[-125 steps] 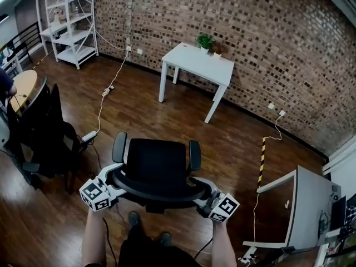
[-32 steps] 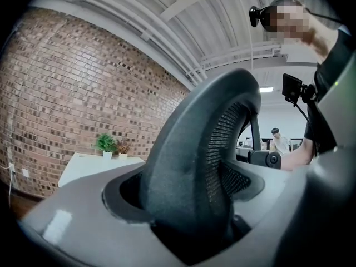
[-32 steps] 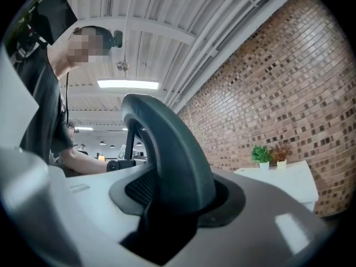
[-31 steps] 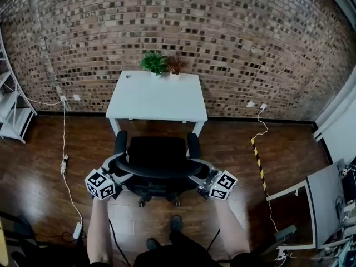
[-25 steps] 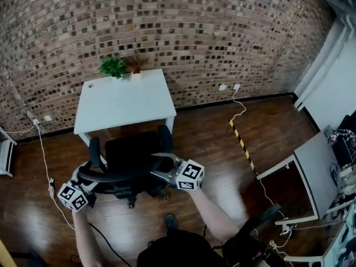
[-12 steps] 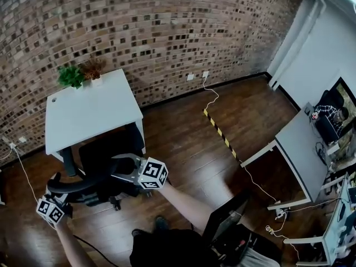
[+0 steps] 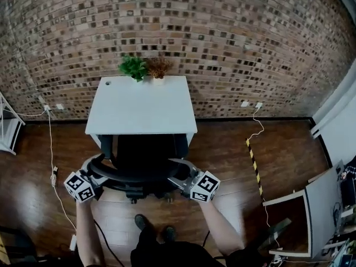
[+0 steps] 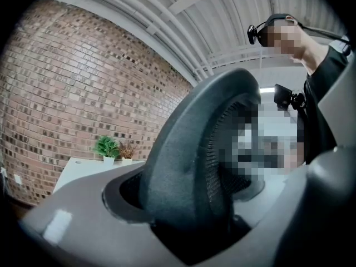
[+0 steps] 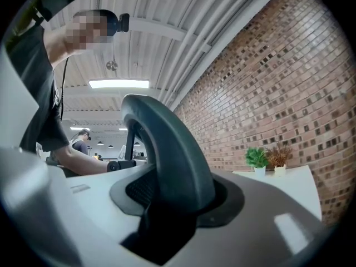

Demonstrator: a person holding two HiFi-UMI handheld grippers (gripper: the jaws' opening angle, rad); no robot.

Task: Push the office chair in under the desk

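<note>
- Since a few seconds back, the chair [image 7: 142,156] has been wheeled from mid-floor up to the desk [image 7: 142,102]. A second ago it stood just short of the desk, and now the seat's front is under the near edge.
- Head view: the left gripper [image 7: 94,171] and right gripper [image 7: 182,176] each hold one end of the curved backrest [image 7: 136,178]. The chair sits roughly centred on the desk's near edge, with the armrest tops at that edge. Two plants [image 7: 146,67] stand at the far edge, against the brick wall.
- Left gripper view: the jaws stand fairly wide, yet they are closed on the thick backrest rim, which fills the gap between them. The desk shows ahead, to the left of the rim.
- Right gripper view: these jaws are less far apart and clamp the slimmer rim on this side. The desk lies ahead, to the right.
- To my eye the push is well along but not done, as most of the seat and all of the backrest are out from under the desk.
- The next move calls for an even, straight shove from both hands toward the wall. The chair should stay square so the armrests clear the desk, and the push should stop as the backrest nears the near edge.
</note>
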